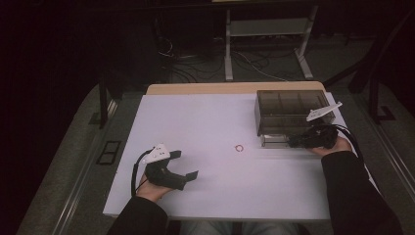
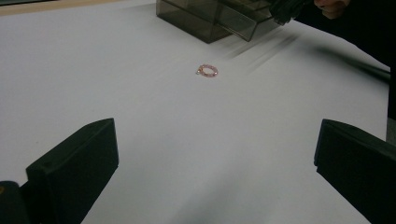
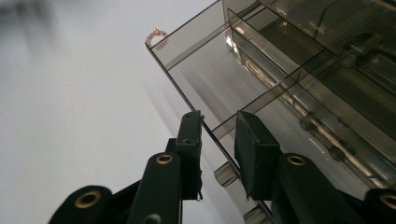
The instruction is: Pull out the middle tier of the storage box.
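1. My right gripper (image 3: 217, 128) has its jaws nearly closed, pinching the front wall of the smoky box's drawer (image 3: 205, 74).
2. My left gripper (image 1: 185, 164) gapes wide, empty.
3. The pink ring (image 1: 239, 148) lies on the table between the grippers.

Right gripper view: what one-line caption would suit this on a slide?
The right gripper pinches the front wall of a smoky clear drawer, a pink beaded ring lying beyond on the white table.

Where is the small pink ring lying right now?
In the high view the pink ring lies alone on the white table, right of centre, just off the smoky box's near-left corner, between the two tools.
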Demonstrator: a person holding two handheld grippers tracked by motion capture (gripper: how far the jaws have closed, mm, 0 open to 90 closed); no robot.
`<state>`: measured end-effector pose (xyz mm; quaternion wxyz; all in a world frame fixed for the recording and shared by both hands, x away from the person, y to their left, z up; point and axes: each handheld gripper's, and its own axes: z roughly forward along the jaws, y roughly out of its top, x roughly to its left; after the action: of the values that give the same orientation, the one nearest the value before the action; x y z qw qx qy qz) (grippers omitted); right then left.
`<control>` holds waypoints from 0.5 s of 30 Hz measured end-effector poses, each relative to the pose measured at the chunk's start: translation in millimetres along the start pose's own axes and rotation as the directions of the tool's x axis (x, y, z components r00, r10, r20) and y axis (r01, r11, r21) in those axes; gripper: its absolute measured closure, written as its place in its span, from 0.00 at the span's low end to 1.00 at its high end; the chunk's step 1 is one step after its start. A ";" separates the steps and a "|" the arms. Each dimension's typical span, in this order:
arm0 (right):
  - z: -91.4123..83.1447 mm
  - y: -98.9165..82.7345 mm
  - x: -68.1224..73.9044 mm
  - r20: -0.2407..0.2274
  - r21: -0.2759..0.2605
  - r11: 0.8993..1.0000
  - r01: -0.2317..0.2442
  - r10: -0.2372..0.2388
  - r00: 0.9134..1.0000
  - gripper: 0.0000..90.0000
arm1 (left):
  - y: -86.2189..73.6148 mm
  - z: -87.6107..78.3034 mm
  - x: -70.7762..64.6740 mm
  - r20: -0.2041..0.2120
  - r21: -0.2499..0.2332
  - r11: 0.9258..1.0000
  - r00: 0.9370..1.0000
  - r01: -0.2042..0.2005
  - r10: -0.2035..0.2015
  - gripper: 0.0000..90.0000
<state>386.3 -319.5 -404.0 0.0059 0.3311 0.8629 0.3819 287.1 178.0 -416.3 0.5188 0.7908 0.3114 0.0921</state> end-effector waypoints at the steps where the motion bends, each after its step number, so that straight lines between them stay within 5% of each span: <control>1: 0.2 -0.1 0.0 -0.001 0.000 1.000 0.001 -0.001 1.000 0.78 | 0.0 0.0 0.1 0.000 0.000 1.000 1.000 -0.001 0.001 0.00; 15: 0.1 -1.3 2.0 -0.005 0.009 1.000 -0.002 0.002 1.000 0.78 | 0.0 0.1 -0.2 0.000 0.003 1.000 1.000 -0.003 0.003 0.00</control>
<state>384.0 -319.0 -404.4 0.0019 0.3312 0.8642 0.3788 287.0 177.9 -416.3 0.5174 0.7921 0.3105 0.0922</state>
